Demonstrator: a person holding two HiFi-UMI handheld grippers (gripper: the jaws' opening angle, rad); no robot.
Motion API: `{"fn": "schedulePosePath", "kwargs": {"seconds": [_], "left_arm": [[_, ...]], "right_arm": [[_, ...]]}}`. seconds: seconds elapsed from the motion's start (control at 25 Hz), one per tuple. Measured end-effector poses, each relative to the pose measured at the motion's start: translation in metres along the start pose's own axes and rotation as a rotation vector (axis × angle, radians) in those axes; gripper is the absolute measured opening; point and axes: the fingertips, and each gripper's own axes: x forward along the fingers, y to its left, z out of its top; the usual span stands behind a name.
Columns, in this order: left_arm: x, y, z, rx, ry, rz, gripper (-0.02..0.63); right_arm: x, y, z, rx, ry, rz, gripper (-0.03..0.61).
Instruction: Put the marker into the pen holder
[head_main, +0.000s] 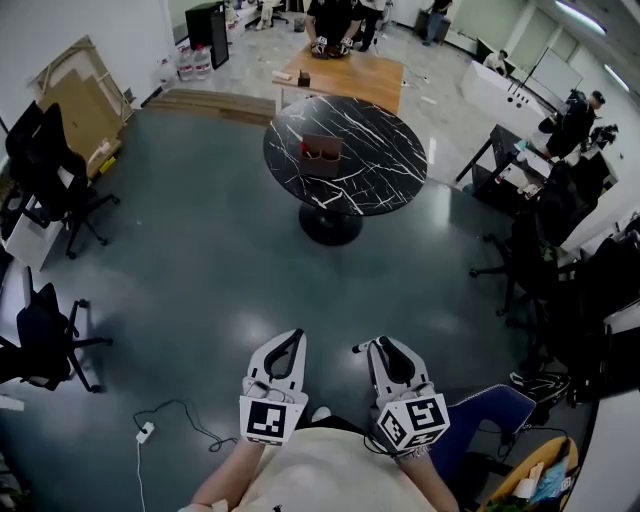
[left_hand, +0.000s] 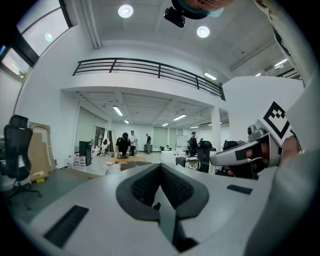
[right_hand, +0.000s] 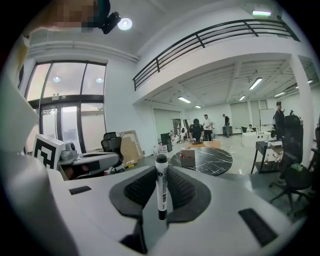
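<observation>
While the round black marble table (head_main: 345, 155) stands far off across the grey floor (head_main: 200, 270), both grippers are held near the person's body, well apart from it: the left gripper (head_main: 292, 338) has its jaws pressed together on nothing, and the right gripper (head_main: 382, 347) is just to its right. A brown pen holder (head_main: 322, 150) sits upright on the table, left of its middle. The right gripper's jaws are clamped on the marker (right_hand: 161, 187) — white-bodied, black-capped, it stands upright between the pads, cap uppermost.
</observation>
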Motion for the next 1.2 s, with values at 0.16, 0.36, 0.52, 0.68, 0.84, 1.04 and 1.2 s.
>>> {"fn": "schedulePosePath", "kwargs": {"seconds": [0.16,0.36,0.52,0.68,0.84,1.04,1.2], "left_arm": [[0.019,0.015,0.010,0.027,-0.014,-0.049,0.011],[0.037,0.037,0.021,-0.022,-0.059,-0.034,0.011],[0.062,0.050,0.012,-0.009,-0.030,-0.033,0.011],[0.095,0.060,0.009,0.001,-0.016,-0.007,0.011],[0.135,0.069,0.004,0.016,0.021,0.035,0.011],[0.199,0.073,0.009,0.036,0.013,0.059,0.011],[0.239,0.073,0.020,0.037,-0.007,0.098,0.011]], "right_arm": [[0.022,0.001,0.014,0.013,-0.028,-0.020,0.084],[0.048,0.002,0.020,0.009,-0.016,-0.016,0.084],[0.079,-0.012,0.025,0.005,-0.005,-0.005,0.084],[0.110,-0.032,0.031,0.004,0.007,0.027,0.084],[0.145,-0.063,0.041,0.003,0.024,0.059,0.084],[0.182,-0.113,0.059,0.004,0.029,0.091,0.084],[0.209,-0.149,0.073,-0.003,0.030,0.125,0.084]]}}
